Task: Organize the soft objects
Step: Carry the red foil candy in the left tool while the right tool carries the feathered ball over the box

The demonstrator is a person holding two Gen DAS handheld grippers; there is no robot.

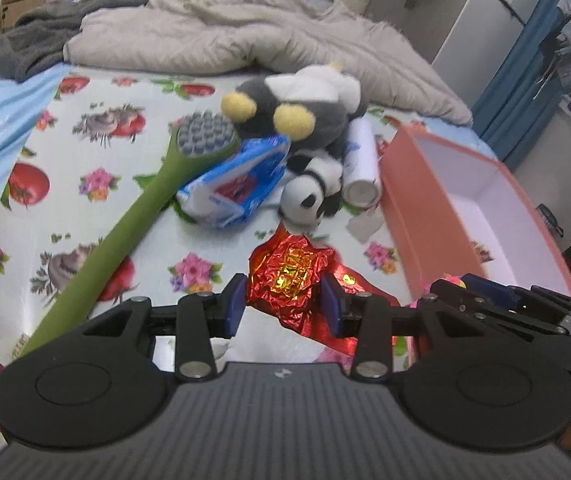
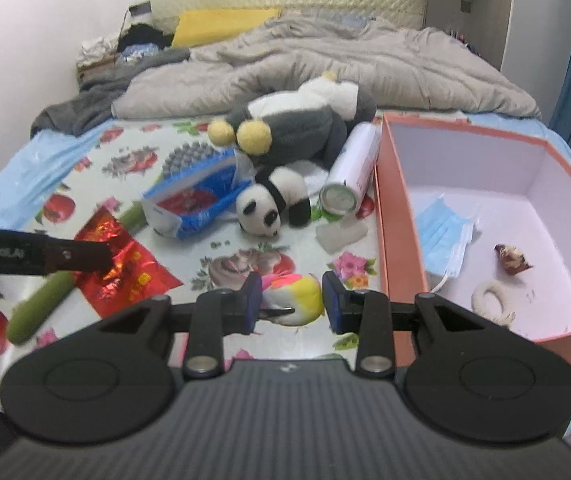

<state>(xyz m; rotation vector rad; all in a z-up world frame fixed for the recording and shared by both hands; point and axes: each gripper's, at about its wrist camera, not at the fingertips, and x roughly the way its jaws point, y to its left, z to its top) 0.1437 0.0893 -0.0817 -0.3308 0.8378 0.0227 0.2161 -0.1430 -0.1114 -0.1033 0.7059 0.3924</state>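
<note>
Left gripper [image 1: 284, 302]: pads pressed on both flanks of a crumpled red foil wrapper [image 1: 285, 276], jaws partly closed around it, the wrapper's tail hanging below the pads. Right gripper [image 2: 291, 304]: closed part-way on a small white, pink and yellow soft ball [image 2: 294, 298], left pad touching; contact at right pad hard to tell.

From the right wrist view:
- Salmon box [image 2: 383, 208] at 3 o'clock, near wall running from 1 o'clock down to 4 o'clock, just beside the right pad. Inside: blue face mask [image 2: 443, 236] against the near wall, small brown wrapped piece [image 2: 511, 258], pale ring-shaped item [image 2: 491, 300]. Much bare floor in the far half.
- Small panda plush [image 2: 271, 204] at 12 o'clock, touching a white can [image 2: 355, 160] lying on its side toward 1 o'clock.
- Big grey and white plush with yellow feet [image 2: 297, 120] behind the panda.
- Blue and white packet [image 2: 195, 196] at 11 o'clock, resting on a green brush [image 2: 39, 308] whose handle runs down to 9 o'clock.
- Flat red packet [image 2: 133, 272] at 10 o'clock, left gripper's arm crossing it.
- Open flowered sheet [image 2: 237, 264] between grippers and panda.
- Rumpled grey quilt [image 2: 345, 64] closing off the far edge.
</note>
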